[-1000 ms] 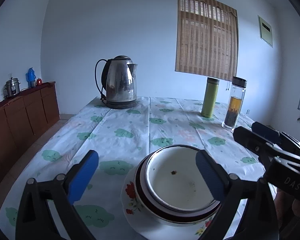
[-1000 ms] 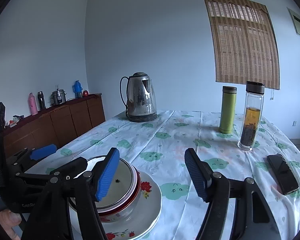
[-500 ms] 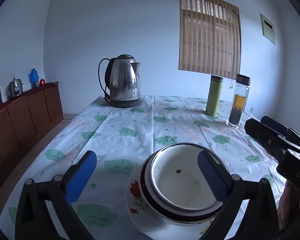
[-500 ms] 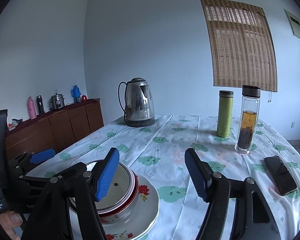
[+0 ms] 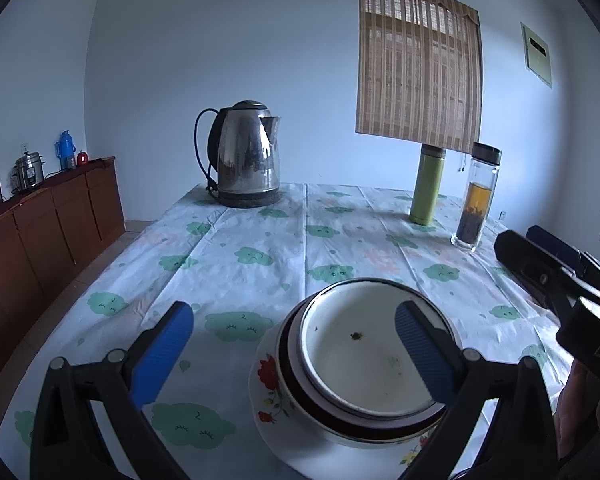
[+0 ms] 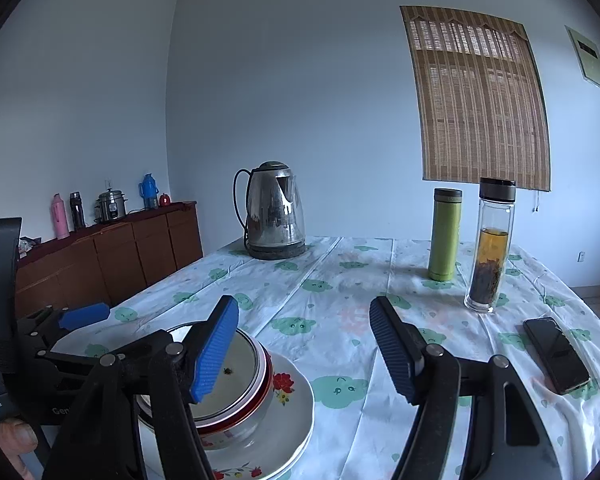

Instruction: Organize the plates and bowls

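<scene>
Left wrist view puts the left gripper (image 5: 292, 344) with its blue jaws spread wide and gripping nothing; the stacked bowls (image 5: 364, 356) sit low and right of centre, the right-hand pad overlapping the rim in the picture, though contact cannot be judged. A white inner bowl with a dark speck nests in a red-banded one, both resting on a flowered plate (image 5: 268, 376) on the cloud-print tablecloth (image 5: 240, 240). Right wrist view shows the right gripper (image 6: 304, 344) also wide apart and bare, the bowls (image 6: 240, 376) at lower left behind its left pad. Only this view shows a black phone (image 6: 556, 354) at the right edge.
</scene>
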